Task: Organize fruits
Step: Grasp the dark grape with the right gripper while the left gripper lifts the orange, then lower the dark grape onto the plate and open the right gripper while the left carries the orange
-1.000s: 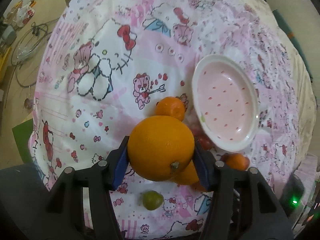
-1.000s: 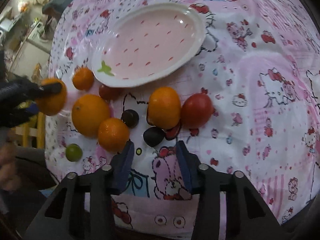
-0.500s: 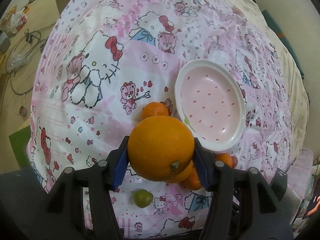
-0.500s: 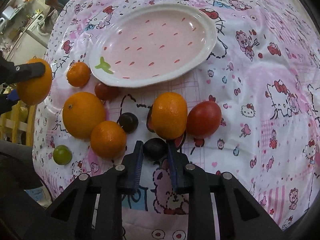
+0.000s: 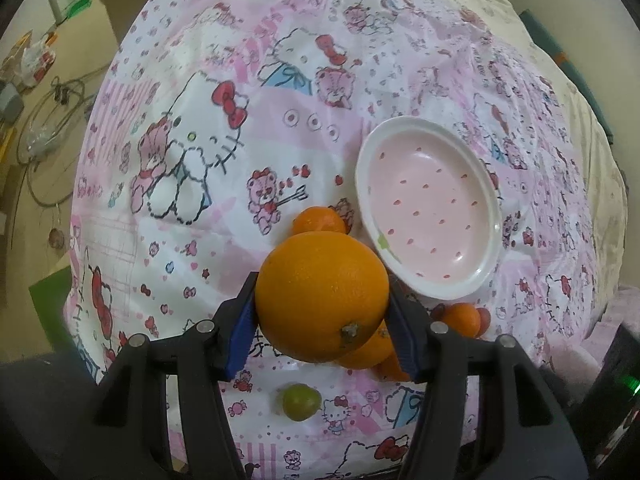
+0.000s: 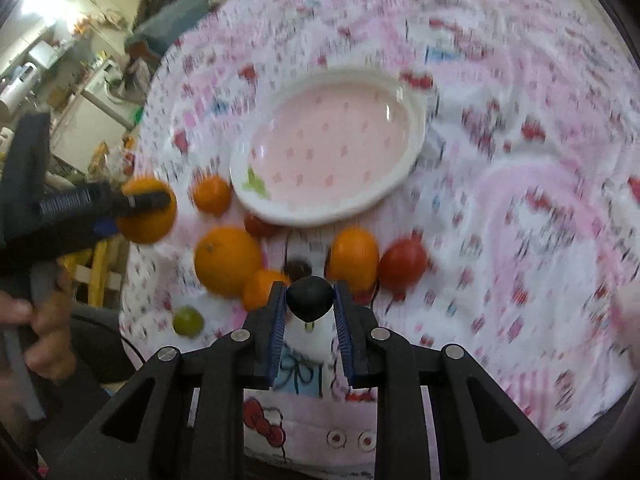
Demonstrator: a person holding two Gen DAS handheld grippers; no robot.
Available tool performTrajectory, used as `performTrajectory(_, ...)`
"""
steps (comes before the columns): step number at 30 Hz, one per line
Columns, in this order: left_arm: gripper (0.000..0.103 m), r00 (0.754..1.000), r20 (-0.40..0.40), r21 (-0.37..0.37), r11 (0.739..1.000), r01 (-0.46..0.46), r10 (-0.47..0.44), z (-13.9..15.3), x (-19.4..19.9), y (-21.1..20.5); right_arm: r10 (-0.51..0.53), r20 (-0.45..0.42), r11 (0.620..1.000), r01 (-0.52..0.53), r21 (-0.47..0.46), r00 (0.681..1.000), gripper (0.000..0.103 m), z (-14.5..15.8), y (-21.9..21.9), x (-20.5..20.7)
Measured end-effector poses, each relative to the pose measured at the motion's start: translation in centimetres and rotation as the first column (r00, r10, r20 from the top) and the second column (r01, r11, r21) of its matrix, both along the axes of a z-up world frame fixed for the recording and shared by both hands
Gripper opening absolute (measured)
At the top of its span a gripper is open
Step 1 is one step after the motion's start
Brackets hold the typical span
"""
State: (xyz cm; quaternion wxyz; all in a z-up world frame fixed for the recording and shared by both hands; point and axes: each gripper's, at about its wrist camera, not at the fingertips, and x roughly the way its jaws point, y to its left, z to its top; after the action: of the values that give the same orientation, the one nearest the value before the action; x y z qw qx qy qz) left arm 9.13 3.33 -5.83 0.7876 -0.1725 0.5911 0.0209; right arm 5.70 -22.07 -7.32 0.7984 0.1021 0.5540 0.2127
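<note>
The left gripper (image 5: 322, 312) has a big orange (image 5: 322, 296) pinched between its blue pads, jaws partway apart and pressed on either side of the fruit, carried in the air above the cartoon-print cloth (image 5: 192, 168). The orange is close to round, so it has no real long axis; its stem scar faces back toward the camera and a little down. The right gripper (image 6: 310, 308) has its jaws nearly together, having just been closing, and they now squeeze a small dark fruit (image 6: 310, 298), which sits blunt end up with its narrower tip pointing down between the pads. That view is blurred. The pink oval plate (image 6: 320, 216) lies bare on the cloth, its long axis running from lower left to upper right in the right wrist view. Just below its near rim a loose row of fruit lies on the cloth: several oranges (image 6: 228, 260), a red fruit (image 6: 402, 266), another dark one, and a small green fruit (image 6: 187, 322) off to the left.
</note>
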Motion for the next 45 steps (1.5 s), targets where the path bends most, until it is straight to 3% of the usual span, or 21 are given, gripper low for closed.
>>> performTrajectory(8, 0.054, 0.996, 0.028, 0.042, 0.996, 0.08, -0.082, 2.4, 3.1, -1.6, -0.019, 0.063, 1.0, 0.018, 0.021, 0.998, 0.025, 2.9, -1.2, 6.6)
performTrajectory(16, 0.054, 0.995, 0.02, 0.1, 0.99, 0.095, -0.097, 2.4, 6.1, -1.8, 0.011, 0.039, 0.999, -0.01, -0.038, 0.999, 0.025, 0.2, 0.3, 13.9)
performTrajectory(20, 0.054, 0.997, -0.007, 0.083, 0.993, 0.082, -0.082, 1.4, 6.8, -1.4, 0.038, 0.02, 0.995, -0.036, -0.09, 0.999, 0.025, -2.1, 1.2, 15.8)
performTrajectory(25, 0.055, 0.997, -0.026, 0.071, 0.995, 0.068, -0.067, 0.5, 7.1, -1.2, 0.069, 0.001, 0.987, -0.068, -0.147, 0.998, 0.025, -4.4, 2.5, 17.4)
performTrajectory(29, 0.055, 0.997, -0.02, 0.109, 0.991, 0.083, -0.081, 0.2, 7.3, -1.5, 0.099, -0.004, 0.975, -0.098, -0.2, 0.995, 0.025, -5.6, 3.5, 18.0)
performTrajectory(45, 0.055, 0.992, -0.012, 0.132, 0.983, 0.124, -0.123, -2.0, 8.7, -2.9, 0.095, 0.016, 0.981, -0.091, -0.172, 0.995, 0.028, -6.1, 3.3, 18.5)
